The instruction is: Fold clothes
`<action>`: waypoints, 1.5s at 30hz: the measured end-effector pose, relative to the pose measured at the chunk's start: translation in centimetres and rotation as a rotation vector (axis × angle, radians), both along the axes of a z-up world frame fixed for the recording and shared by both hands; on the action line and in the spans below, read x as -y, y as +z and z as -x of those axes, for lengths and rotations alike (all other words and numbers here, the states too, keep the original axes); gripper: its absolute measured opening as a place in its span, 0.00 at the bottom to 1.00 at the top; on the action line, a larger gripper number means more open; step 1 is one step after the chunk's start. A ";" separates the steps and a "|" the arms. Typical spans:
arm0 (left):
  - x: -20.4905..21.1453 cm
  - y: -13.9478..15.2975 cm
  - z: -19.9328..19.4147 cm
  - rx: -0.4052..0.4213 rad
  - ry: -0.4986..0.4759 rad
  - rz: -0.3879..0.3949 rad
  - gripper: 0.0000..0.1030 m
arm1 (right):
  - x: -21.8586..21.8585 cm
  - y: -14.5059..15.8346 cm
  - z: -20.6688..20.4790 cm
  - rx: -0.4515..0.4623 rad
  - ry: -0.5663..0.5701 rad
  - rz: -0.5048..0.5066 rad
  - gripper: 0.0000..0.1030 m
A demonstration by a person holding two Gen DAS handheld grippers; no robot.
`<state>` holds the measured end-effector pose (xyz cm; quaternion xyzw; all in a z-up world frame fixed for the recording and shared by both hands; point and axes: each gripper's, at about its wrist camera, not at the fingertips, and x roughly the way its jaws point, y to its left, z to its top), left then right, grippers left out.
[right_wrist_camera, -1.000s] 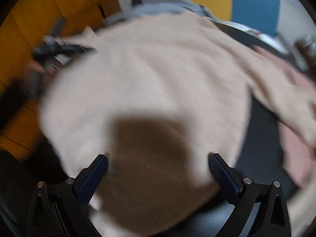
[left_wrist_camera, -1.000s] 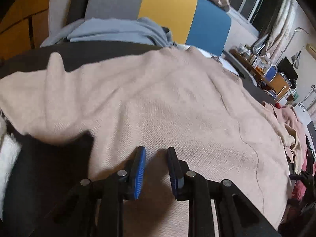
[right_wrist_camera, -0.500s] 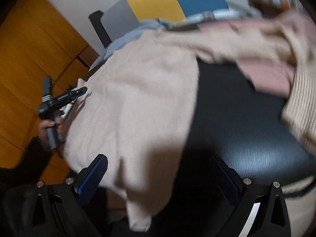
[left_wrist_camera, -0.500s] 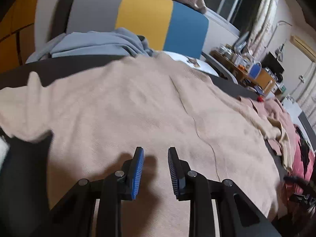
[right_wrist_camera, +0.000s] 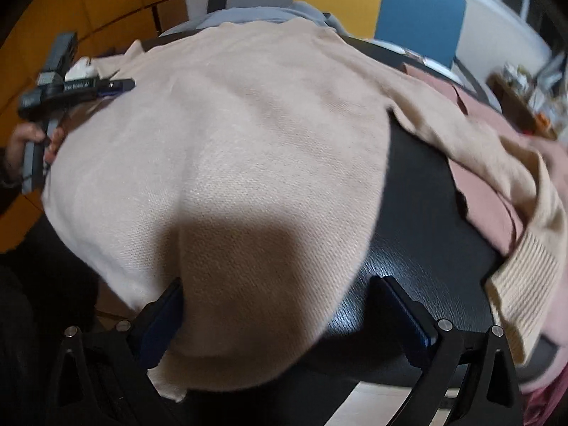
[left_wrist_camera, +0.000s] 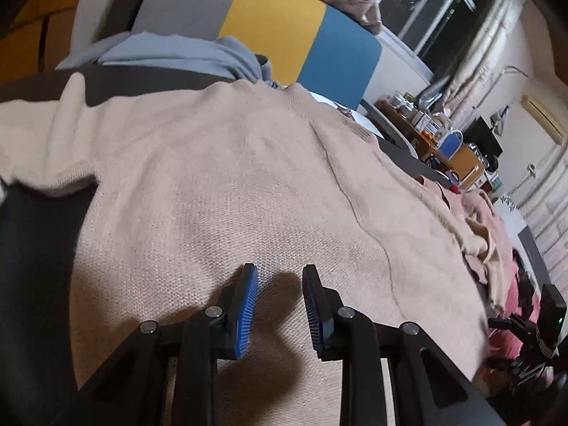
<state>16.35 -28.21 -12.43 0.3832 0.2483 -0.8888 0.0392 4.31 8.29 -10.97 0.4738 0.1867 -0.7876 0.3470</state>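
Note:
A beige knit sweater (left_wrist_camera: 227, 177) lies spread over the black table (right_wrist_camera: 419, 213). My left gripper (left_wrist_camera: 280, 301) hovers just over its body, blue pads a narrow gap apart with nothing pinched between them. In the right wrist view that left gripper (right_wrist_camera: 117, 87) sits at the sweater's far left edge, held by a hand (right_wrist_camera: 32, 142). My right gripper (right_wrist_camera: 284, 305) is wide open at the near hem. The sweater's edge (right_wrist_camera: 248, 284) lies between its fingers and covers part of the left finger. One sleeve with a ribbed cuff (right_wrist_camera: 525, 277) trails off to the right.
A pink garment (right_wrist_camera: 490, 206) lies on the table's right side under the sleeve. A grey-blue garment (left_wrist_camera: 177, 53) rests at the far edge, before a chair back of grey, yellow and blue (left_wrist_camera: 277, 28). Orange cabinets (right_wrist_camera: 106, 7) stand at left, cluttered shelves (left_wrist_camera: 443, 135) at right.
My right gripper swung back from the bare table to the sweater's near hem, which now lies between its open fingers. The left gripper dipped closer to the fabric, its gap unchanged.

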 end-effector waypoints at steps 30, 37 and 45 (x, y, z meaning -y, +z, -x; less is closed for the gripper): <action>-6.2 3.2 3.7 -0.058 -0.256 -0.181 0.33 | -20.8 0.2 11.3 0.122 -0.802 0.467 0.20; -15.1 5.5 8.4 -0.092 -0.521 -0.273 0.39 | -25.9 -3.9 10.9 0.336 -0.920 0.943 0.15; -36.5 6.1 14.3 -0.071 -0.985 -0.085 0.39 | -27.2 -5.8 10.9 0.402 -0.867 1.118 0.16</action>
